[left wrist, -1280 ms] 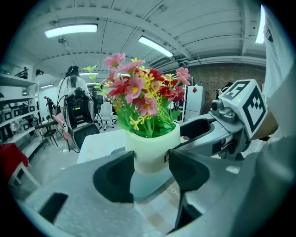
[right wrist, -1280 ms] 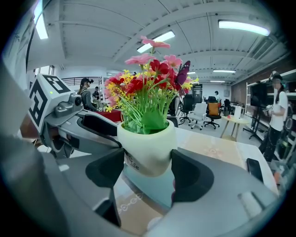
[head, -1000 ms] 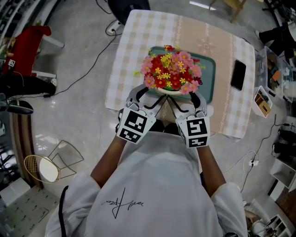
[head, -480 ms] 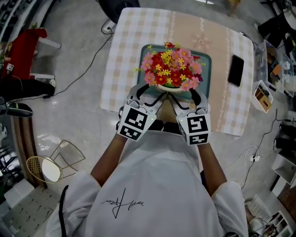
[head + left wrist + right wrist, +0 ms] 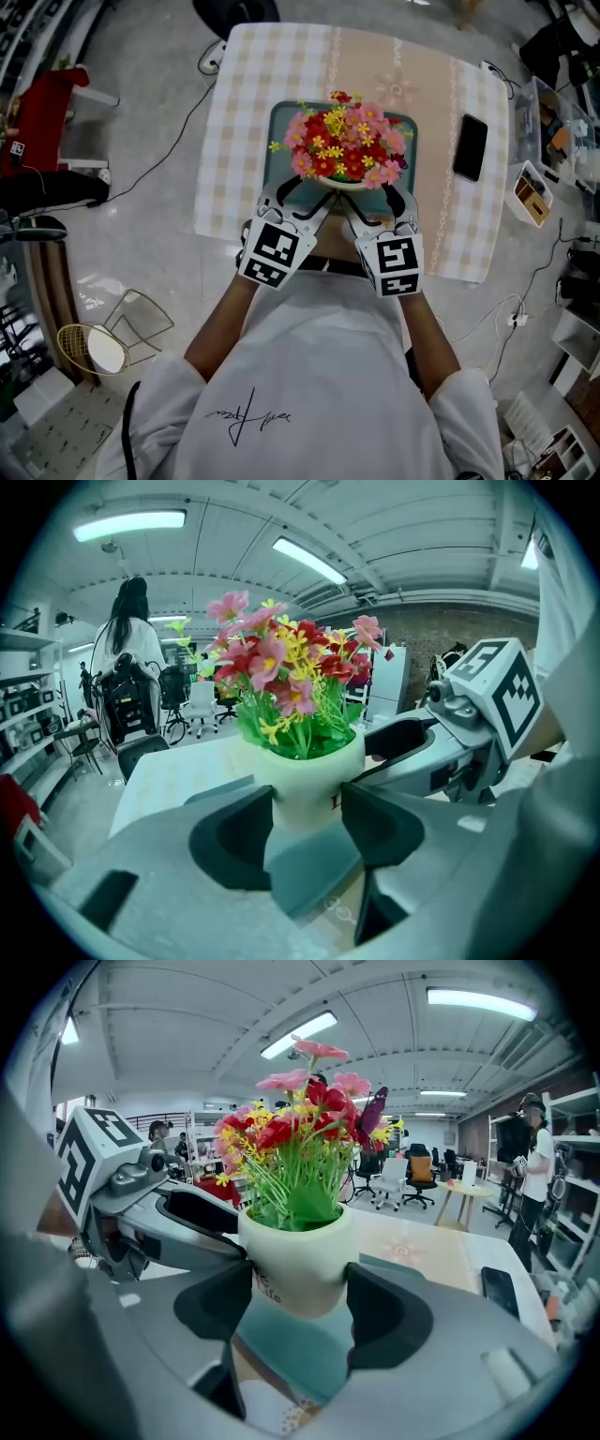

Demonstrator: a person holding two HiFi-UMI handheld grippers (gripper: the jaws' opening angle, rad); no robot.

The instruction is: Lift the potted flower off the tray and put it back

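Observation:
The potted flower (image 5: 345,145), red, pink and yellow blooms in a white pot (image 5: 305,780), hangs over the teal tray (image 5: 279,127), held from the near side by both grippers. My left gripper (image 5: 298,190) is shut on the pot's left side, its dark pads pressing the pot wall. My right gripper (image 5: 377,194) is shut on the pot (image 5: 295,1260) from the right side. In the right gripper view the pot's rounded bottom appears a little above the tray (image 5: 292,1344). The flowers hide most of the tray in the head view.
The tray lies on a table with a checked cloth (image 5: 234,112). A black phone (image 5: 469,147) lies on the table to the tray's right. Red furniture (image 5: 42,103) and floor cables stand left of the table, cluttered boxes (image 5: 534,202) right. A person (image 5: 131,658) stands far behind.
Both grippers have carried the pot forward, from over the tray's near edge to over its middle. The grip on the pot looks the same.

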